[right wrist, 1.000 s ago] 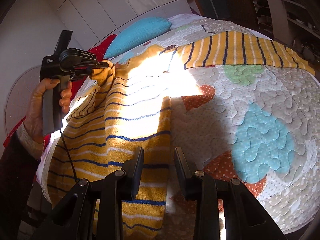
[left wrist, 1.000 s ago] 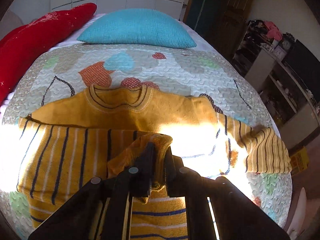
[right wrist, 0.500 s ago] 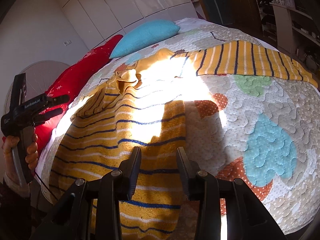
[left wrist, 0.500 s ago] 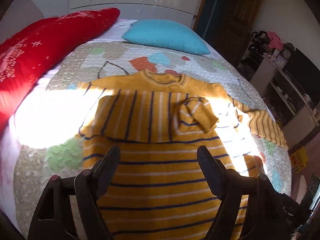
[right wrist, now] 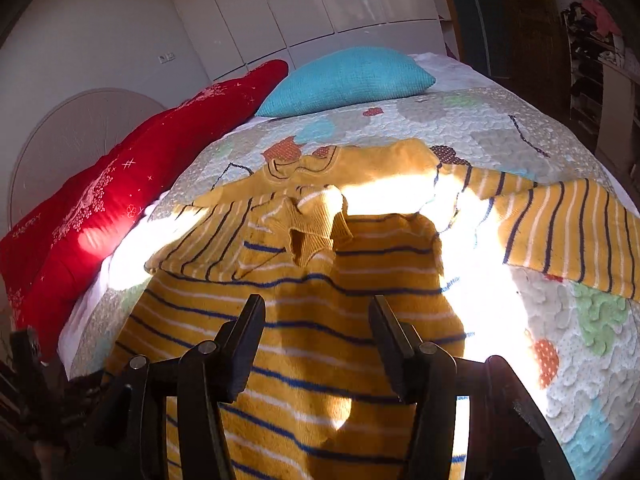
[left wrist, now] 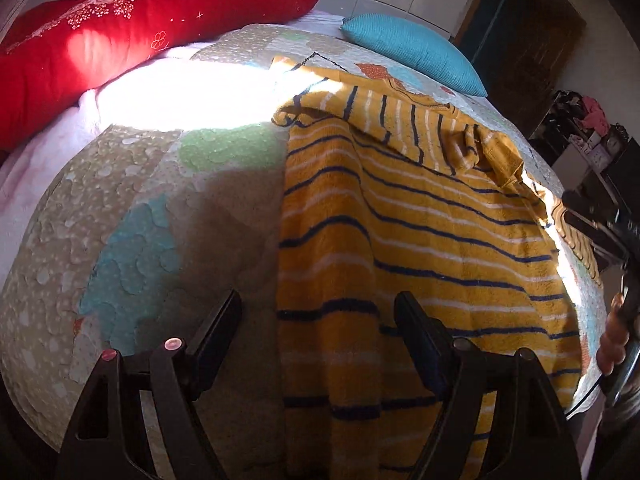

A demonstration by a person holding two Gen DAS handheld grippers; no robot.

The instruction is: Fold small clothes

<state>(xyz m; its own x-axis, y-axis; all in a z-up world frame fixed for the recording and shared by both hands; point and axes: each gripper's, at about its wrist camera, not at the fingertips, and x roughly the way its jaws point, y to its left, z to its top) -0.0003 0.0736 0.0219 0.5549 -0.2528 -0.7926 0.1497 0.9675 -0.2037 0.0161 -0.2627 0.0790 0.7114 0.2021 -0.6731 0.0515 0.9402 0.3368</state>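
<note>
While the yellow striped sweater lies on the quilt, one sleeve folded across its chest, the left gripper hangs wide apart, seemingly empty; the right gripper is opening above it, gripping nothing.

sweater: mustard yellow under my claws, thin navy and white stripes, plain yellow at the neck
quilt: beige and pale grey, patches of aqua, green and orange with white dots
long pillow: bright red, small white flower print
cushion: plain turquoise
my claws: black
</note>
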